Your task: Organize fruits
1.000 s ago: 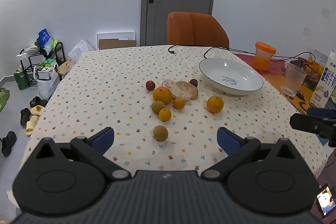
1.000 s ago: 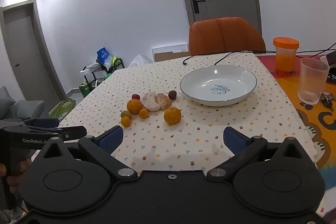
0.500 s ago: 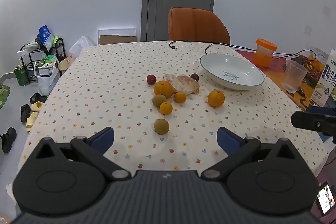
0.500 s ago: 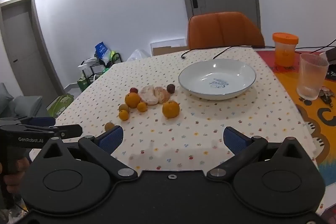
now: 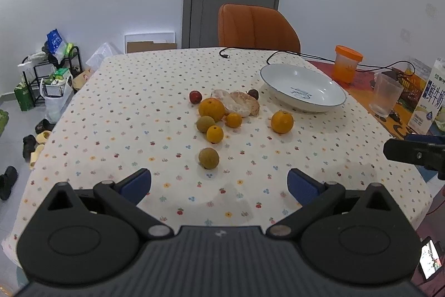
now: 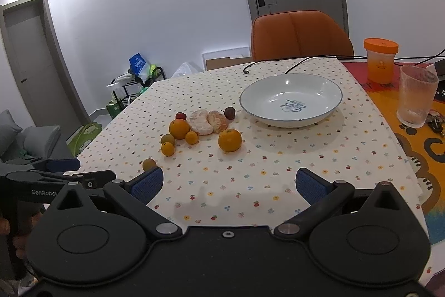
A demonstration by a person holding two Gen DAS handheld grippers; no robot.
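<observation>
1. Fruit lies loose on the dotted tablecloth: a brown-green fruit nearest, a lone orange just short of the white plate, which holds nothing.
2. Left gripper and right gripper hover spread wide, holding nothing.
3. Best start is probably the nearest fruit: centre it between the pads, close gently so it doesn't roll.

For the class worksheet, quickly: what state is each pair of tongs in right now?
Left tongs: open, holding nothing.
Right tongs: open, holding nothing.
</observation>
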